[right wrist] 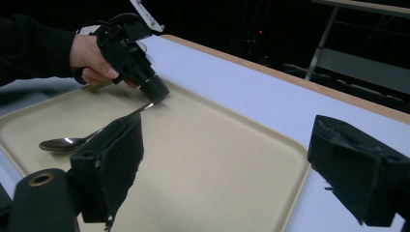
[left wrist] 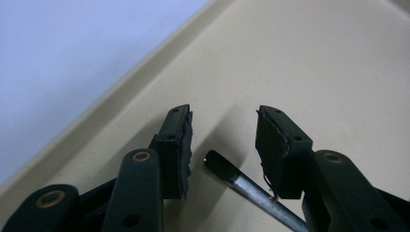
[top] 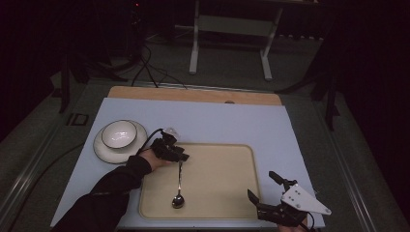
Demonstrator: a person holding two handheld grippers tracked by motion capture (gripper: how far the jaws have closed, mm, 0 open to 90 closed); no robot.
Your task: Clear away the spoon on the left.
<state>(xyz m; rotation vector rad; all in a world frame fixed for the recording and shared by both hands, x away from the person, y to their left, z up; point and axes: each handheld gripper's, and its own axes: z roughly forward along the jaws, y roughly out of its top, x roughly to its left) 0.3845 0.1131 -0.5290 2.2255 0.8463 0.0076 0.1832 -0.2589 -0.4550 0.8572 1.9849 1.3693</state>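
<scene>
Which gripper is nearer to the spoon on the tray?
Left. The left gripper is at the spoon handle's tip, jaws either side; the right gripper waits apart at the tray corner.

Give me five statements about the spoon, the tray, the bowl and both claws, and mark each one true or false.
1. The spoon lies on the beige tray. True.
2. The left claw is clamped on the spoon's bowl end. False: its jaws stand apart around the handle tip.
3. The white bowl sits on a plate left of the tray. True.
4. The right claw holds a fork. False: its jaws are wide apart and empty.
5. The bowl rests on the tray. False: it is off the tray.
</scene>
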